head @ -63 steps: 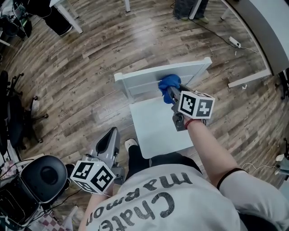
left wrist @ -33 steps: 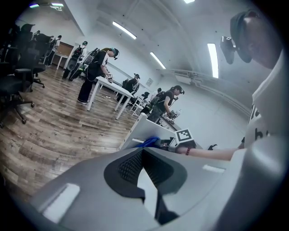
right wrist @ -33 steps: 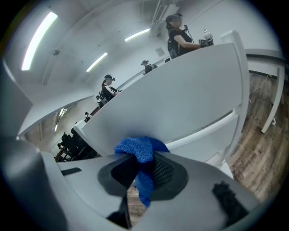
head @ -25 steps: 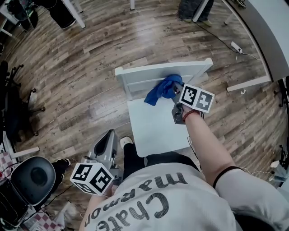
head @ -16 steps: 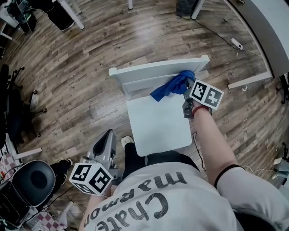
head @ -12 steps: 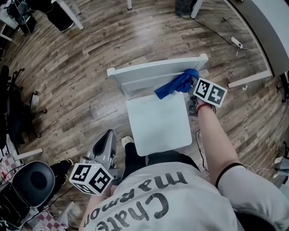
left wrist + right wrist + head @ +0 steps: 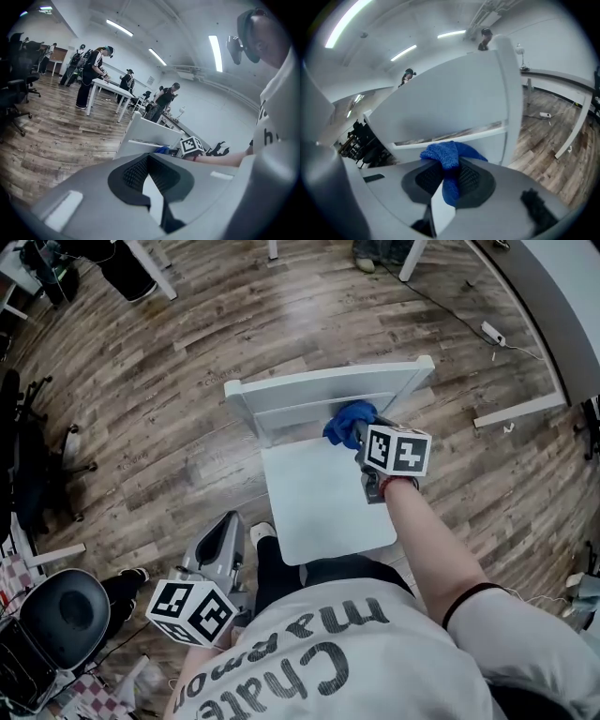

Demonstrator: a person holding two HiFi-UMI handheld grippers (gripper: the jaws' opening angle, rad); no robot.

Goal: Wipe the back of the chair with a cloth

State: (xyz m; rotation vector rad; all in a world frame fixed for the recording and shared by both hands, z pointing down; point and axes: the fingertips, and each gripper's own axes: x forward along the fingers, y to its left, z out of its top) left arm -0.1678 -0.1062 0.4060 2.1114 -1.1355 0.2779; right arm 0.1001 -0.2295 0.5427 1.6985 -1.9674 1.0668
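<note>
Holding the cloth: our right gripper [image 7: 355, 433] has its jaws clamped on the blue cloth [image 7: 449, 159]. A bunched wad pokes out past the tips, so fabric meets the chair instead of plastic.
Where the cloth is: up against the front face of the chair back [image 7: 309, 395], low down by the lower rail [image 7: 454, 133], near the 1 o'clock corner of the seat [image 7: 319, 507]. It looks like it's touching, though we can't swear to it.
Chair: white, with the backrest at 12 o'clock from us and the seat bare, standing on the wood floor [image 7: 159, 371].
Right arm: it reaches out over the seat's 3 o'clock side, we reckon so the wad pushes square into the back.
Other hand: our left gripper [image 7: 228, 529] hangs down at about 7 o'clock, well apart from the chair, jaws closed together on nothing. We'd guess it's parked out of the way, since one cloth only needs one gripper.
Progress: wiping looks under way, but we can't tell how much of the back has been covered.
Next move: probably a sideways sweep along the rail toward 9 o'clock, keeping some pressure on.
Watch out: the grip is only on a fold, so a hard drag over the upright post [image 7: 511, 93] could tug the cloth loose.
</note>
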